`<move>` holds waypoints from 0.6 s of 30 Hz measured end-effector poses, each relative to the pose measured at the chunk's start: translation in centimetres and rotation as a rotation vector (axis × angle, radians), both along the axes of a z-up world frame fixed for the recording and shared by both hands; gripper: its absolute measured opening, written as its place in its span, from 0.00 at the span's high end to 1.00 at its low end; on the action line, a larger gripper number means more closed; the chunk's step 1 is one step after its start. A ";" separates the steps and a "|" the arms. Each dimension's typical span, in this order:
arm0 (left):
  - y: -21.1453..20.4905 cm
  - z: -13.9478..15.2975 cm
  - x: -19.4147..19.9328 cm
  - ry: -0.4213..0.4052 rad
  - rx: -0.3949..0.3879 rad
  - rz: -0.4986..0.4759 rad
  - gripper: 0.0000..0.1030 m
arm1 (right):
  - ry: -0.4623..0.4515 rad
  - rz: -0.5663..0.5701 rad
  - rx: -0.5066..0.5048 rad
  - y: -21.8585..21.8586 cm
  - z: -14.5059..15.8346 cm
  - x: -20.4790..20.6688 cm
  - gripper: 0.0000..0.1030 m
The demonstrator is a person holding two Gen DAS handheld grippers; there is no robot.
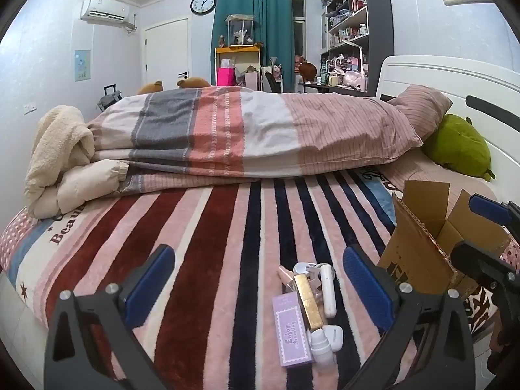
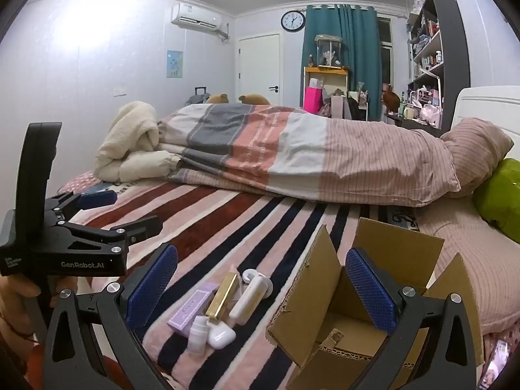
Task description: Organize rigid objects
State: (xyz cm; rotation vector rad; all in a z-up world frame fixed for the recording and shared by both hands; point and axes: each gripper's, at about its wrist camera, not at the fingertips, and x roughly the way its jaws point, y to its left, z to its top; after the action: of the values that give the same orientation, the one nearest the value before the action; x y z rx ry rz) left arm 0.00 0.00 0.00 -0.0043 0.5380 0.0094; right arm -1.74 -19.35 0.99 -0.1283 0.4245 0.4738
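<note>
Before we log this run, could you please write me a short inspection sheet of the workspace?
Surface: striped blanket on a bed.
Job's things: purple box, gold box, white earbud case, white bottle and long white case clustered beside an open, empty-looking cardboard box.
Clutter: folded duvet, cream jacket, green cushion.
Tongs: left tongs open, right tongs open, both holding nothing.
Cables: nothing seen.
Surroundings: bedroom; wall clock, teal curtain, crowded shelves.
</note>
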 end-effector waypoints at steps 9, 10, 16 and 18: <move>0.3 0.0 -0.3 -0.003 0.003 0.004 0.00 | -0.005 0.003 0.009 -0.1 -0.4 -0.2 0.00; 0.4 0.0 -0.2 -0.002 0.004 0.005 0.00 | -0.004 0.002 0.008 -0.1 -0.4 -0.2 0.00; 0.4 0.2 -0.1 -0.002 0.005 0.005 0.00 | 0.002 0.006 0.012 0.2 0.0 -0.1 0.00; 0.4 0.1 -0.1 -0.003 0.004 0.005 0.00 | 0.003 0.006 0.010 0.2 0.1 -0.1 0.00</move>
State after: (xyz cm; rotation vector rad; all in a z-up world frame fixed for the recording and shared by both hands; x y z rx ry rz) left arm -0.14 0.40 0.15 -0.0015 0.5352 0.0158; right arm -1.83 -19.14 1.04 -0.1196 0.4246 0.4822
